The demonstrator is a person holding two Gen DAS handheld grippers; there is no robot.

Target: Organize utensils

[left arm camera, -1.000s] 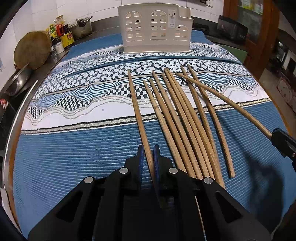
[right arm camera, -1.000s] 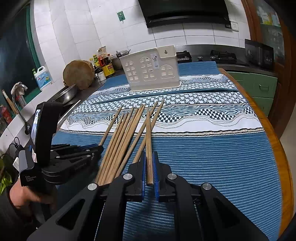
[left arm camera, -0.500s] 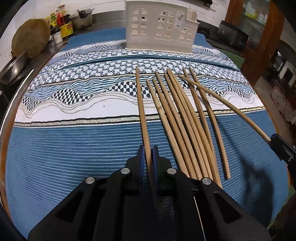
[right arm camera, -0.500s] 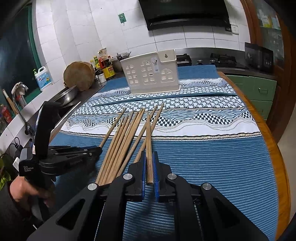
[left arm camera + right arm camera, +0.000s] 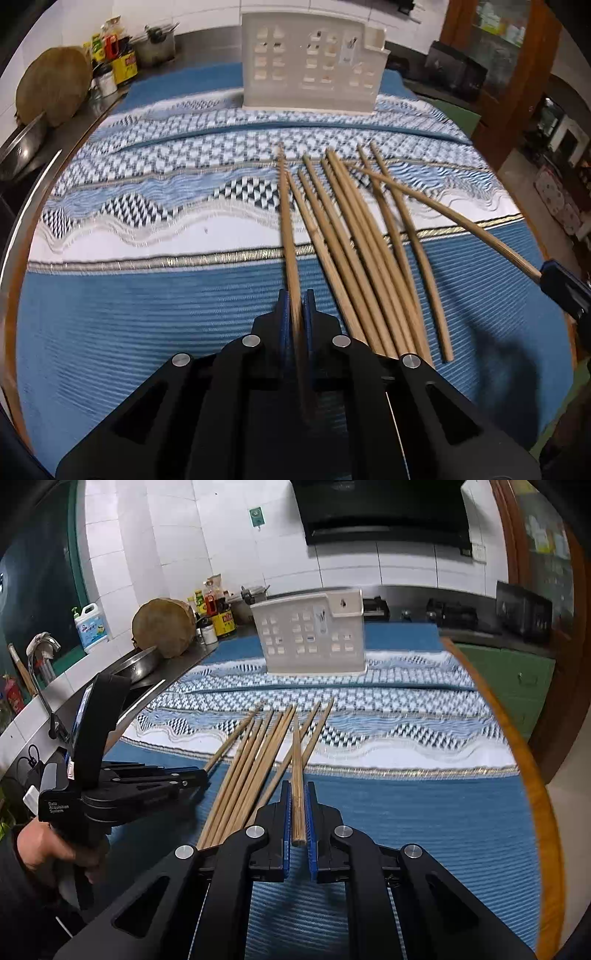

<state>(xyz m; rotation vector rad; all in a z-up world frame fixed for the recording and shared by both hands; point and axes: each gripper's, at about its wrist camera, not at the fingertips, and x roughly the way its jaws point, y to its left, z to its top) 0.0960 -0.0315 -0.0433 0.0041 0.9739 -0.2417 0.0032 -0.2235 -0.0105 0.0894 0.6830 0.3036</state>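
We find the left gripper (image 5: 295,306) pinching one chopstick (image 5: 287,229); the right gripper (image 5: 298,805) pinches another chopstick (image 5: 297,775). Remaining chopsticks (image 5: 354,251) lie on the patterned cloth (image 5: 147,295), before the white holder (image 5: 310,62).

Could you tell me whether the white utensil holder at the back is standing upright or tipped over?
Upright: the utensil holder stands on its base on the patterned cloth.

I log tan wooden chopsticks (image 5: 354,236); cloth (image 5: 147,317) ribbed blue, with white bands of blue-black checks, waves and gold stripe; holder (image 5: 310,62) cream-white; my tongs black with blue pads (image 5: 286,823); surface rim (image 5: 532,775) orange wood.
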